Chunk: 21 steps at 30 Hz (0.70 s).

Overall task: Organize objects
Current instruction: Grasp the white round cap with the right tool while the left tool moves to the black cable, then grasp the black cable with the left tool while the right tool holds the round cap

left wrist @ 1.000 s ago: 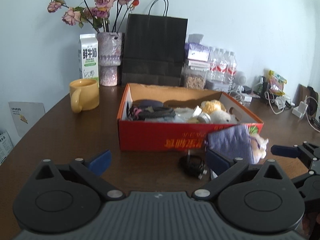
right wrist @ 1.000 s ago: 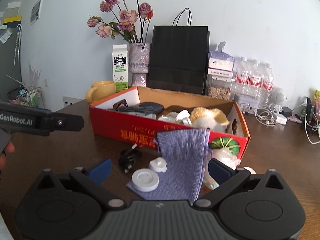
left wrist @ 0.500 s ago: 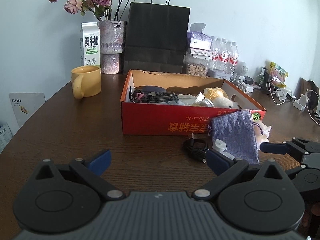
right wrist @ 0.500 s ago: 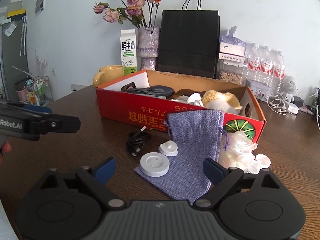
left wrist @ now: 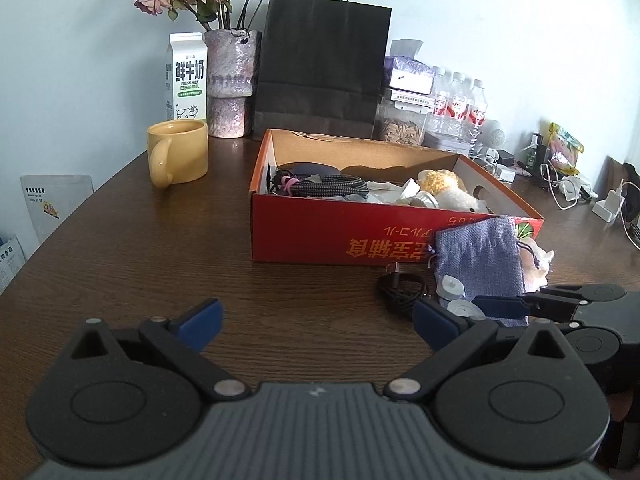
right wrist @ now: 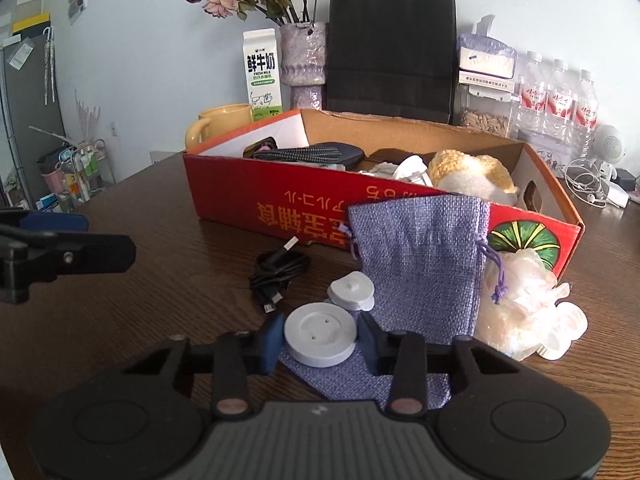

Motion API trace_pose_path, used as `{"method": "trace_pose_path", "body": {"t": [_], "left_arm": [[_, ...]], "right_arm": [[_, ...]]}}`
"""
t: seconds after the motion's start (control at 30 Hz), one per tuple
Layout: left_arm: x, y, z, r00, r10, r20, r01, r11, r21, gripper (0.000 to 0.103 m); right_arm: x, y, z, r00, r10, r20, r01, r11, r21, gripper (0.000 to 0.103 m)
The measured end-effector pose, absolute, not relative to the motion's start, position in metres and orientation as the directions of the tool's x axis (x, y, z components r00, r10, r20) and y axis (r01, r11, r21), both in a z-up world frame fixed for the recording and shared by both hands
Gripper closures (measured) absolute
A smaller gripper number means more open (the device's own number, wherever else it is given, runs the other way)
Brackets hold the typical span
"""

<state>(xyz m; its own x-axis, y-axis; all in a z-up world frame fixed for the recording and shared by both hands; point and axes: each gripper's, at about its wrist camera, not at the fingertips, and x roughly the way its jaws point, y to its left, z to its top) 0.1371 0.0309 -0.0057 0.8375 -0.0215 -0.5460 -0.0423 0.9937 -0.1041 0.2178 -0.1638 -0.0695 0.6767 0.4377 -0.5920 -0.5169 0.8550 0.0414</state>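
A white round disc (right wrist: 320,334) lies on the lower end of a purple burlap pouch (right wrist: 420,264) in front of the red cardboard box (right wrist: 260,204). My right gripper (right wrist: 320,340) is closing on the disc, and its blue pads touch the disc's two sides. A smaller white cap (right wrist: 352,292) and a coiled black cable (right wrist: 280,268) lie just beyond. The left wrist view shows the pouch (left wrist: 480,260) and the right gripper's fingers (left wrist: 500,307) at the right. My left gripper (left wrist: 316,320) stands open over bare table, holding nothing.
A crumpled translucent white bundle (right wrist: 524,312) lies right of the pouch. The box holds a braided cable, a plush toy and other items. Behind it stand a yellow mug (left wrist: 178,152), a milk carton (left wrist: 186,76), a vase, a black paper bag (left wrist: 324,64) and water bottles.
The right gripper has moved forward and down to the white disc and its jaws have narrowed from wide open to the disc's sides. The left gripper stays open in about the same place.
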Motion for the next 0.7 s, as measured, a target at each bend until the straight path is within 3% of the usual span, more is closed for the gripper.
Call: {"method": "trace_pose_path", "body": {"t": [0.43,0.7], "left_arm": [[0.155,0.022,-0.013,0.817,-0.02,-0.576,-0.045,0.994,-0.099,0.0],[0.176,0.002,-0.017,0.803,-0.046,-0.594,-0.013,0.995,-0.095,0.0]], "right_arm": [[0.198,-0.182,-0.057,0.813,0.395,-0.427,-0.447,0.894,-0.022,0.065],[0.198,-0.199,-0.053,0.817,0.418,-0.396,-0.447,0.894,0.022,0.065]]}}
